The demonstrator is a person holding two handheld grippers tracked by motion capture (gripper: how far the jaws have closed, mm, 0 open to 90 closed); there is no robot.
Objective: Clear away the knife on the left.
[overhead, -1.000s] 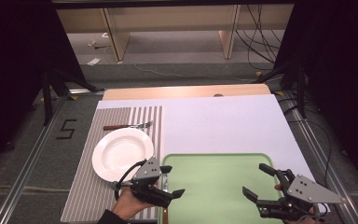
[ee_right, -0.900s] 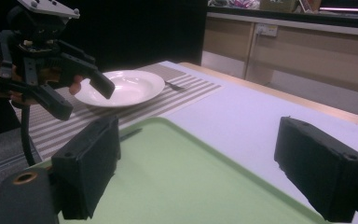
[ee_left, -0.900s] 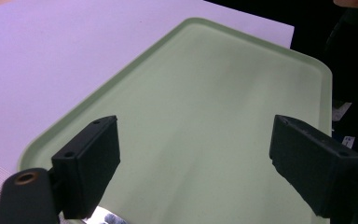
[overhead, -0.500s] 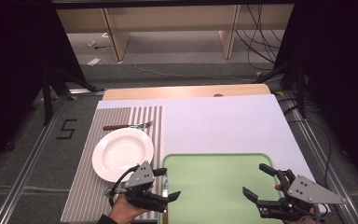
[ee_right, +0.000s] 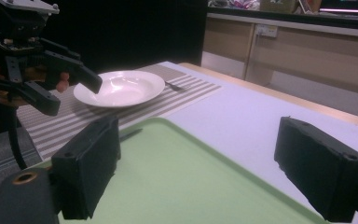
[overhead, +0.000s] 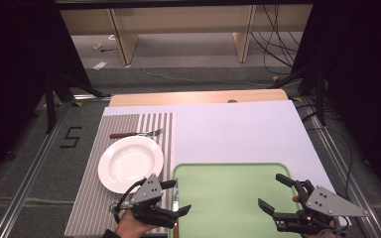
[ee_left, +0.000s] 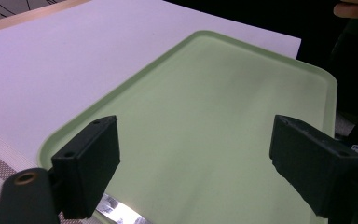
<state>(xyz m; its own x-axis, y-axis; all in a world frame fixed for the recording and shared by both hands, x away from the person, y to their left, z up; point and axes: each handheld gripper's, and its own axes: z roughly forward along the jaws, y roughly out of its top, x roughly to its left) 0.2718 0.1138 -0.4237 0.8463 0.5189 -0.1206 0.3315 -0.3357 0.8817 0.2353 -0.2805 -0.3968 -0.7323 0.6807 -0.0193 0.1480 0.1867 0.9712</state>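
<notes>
A light green tray (overhead: 228,198) lies empty on the white table top, near the front edge. My left gripper (overhead: 178,196) hovers open at the tray's left rim, its jaws spread wide over the tray (ee_left: 214,107) in the left gripper view (ee_left: 198,168). A knife blade (ee_left: 116,212) lies just below it, between tray and placemat. My right gripper (overhead: 270,190) stands open over the tray's right part, with nothing between its jaws (ee_right: 196,177). The right gripper view also shows the left gripper (ee_right: 72,95) farther off.
A white plate (overhead: 130,163) rests on a grey striped placemat (overhead: 92,208) left of the tray. A fork (overhead: 136,134) lies beyond the plate. The white board (overhead: 238,134) stretches behind the tray, with a wooden edge (overhead: 198,97) at the far side.
My left gripper has shifted slightly left and toward the near edge, staying open. The right gripper has not moved.
</notes>
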